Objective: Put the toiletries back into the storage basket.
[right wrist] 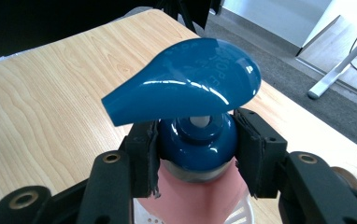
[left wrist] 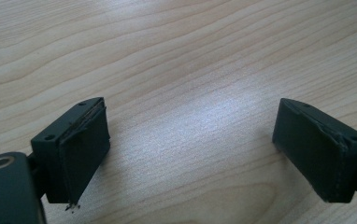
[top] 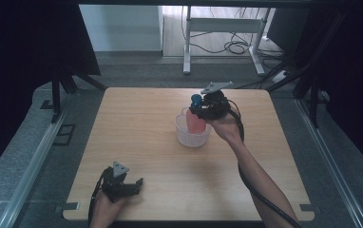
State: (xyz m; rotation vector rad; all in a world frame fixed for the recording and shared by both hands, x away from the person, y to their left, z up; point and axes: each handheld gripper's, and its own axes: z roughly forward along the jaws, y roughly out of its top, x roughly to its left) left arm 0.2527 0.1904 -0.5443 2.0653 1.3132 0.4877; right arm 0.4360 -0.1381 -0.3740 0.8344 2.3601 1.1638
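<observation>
A pink pump bottle (top: 195, 122) with a blue pump head (right wrist: 186, 86) stands in a white perforated basket (top: 192, 136) near the middle of the table. My right gripper (top: 207, 107) is shut on the bottle's blue collar (right wrist: 197, 140), one black pad on each side. Its fingers (right wrist: 256, 149) press the neck just under the spout. My left gripper (top: 122, 184) rests low at the table's front left, held by a hand. Its jaws stand wide apart over bare wood, nothing between the pads (left wrist: 81, 149).
The wooden table (top: 137, 123) has bare surface left of the basket and along the front. A cable (top: 260, 194) trails from my right gripper along the forearm. Beyond the far edge stand a white desk frame (top: 222, 28) and dark stands (top: 61, 85).
</observation>
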